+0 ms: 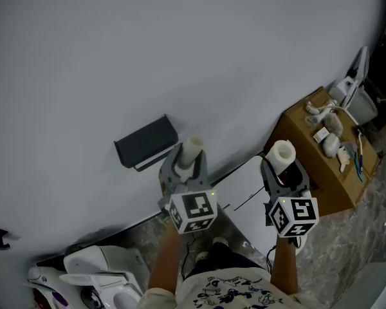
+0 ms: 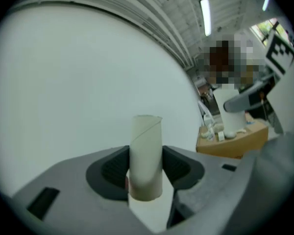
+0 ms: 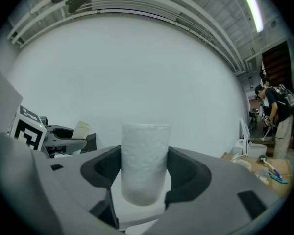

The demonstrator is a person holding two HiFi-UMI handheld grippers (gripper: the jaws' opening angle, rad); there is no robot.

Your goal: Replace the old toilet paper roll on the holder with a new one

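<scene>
A black paper holder [image 1: 147,141] hangs on the white wall, with nothing on it that I can see. My left gripper [image 1: 188,161] is just right of it, shut on an empty brown cardboard tube [image 1: 192,149]. The tube [image 2: 146,155] stands upright between the dark pads in the left gripper view. My right gripper [image 1: 282,167] is further right, shut on a new white toilet paper roll [image 1: 282,152]. That roll [image 3: 144,160] stands upright between the pads [image 3: 185,173] in the right gripper view, where the left gripper's tube [image 3: 81,129] shows at the left.
A cardboard box [image 1: 309,166] with several small items on top stands at the right against the wall. White appliances [image 1: 96,272] sit on the floor at the bottom left. A white panel [image 1: 248,182] leans by the wall. A person [image 3: 279,114] stands far right.
</scene>
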